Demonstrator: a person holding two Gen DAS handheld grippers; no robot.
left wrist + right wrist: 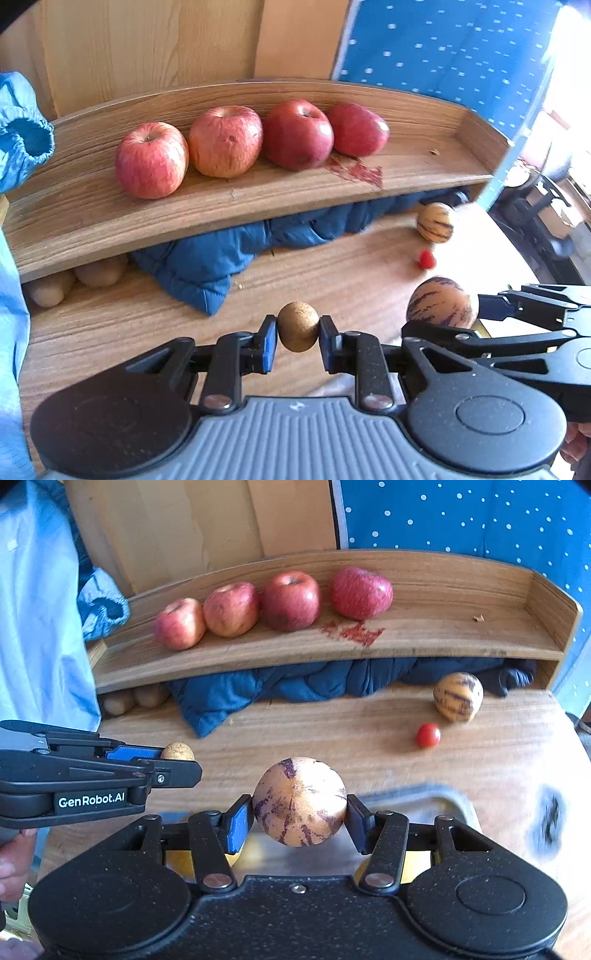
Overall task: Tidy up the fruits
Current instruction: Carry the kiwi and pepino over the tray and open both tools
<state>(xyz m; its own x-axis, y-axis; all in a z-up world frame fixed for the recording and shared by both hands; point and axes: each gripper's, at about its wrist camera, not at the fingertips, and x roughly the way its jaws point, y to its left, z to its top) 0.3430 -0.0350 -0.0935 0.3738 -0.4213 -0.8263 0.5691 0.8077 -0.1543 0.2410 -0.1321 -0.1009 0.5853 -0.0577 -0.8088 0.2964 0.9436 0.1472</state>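
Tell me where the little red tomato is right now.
The red tomato lies on the wooden table, right of centre in both views, just in front of the striped yellow melon and beyond the fruit held by the right gripper.

Strong daylight glare at right, fisheye-bent edges, slight motion blur.

Blue padded jacket [280, 686] bunched under wooden shelf [443, 642]; dotted blue cloth [480, 513] behind.
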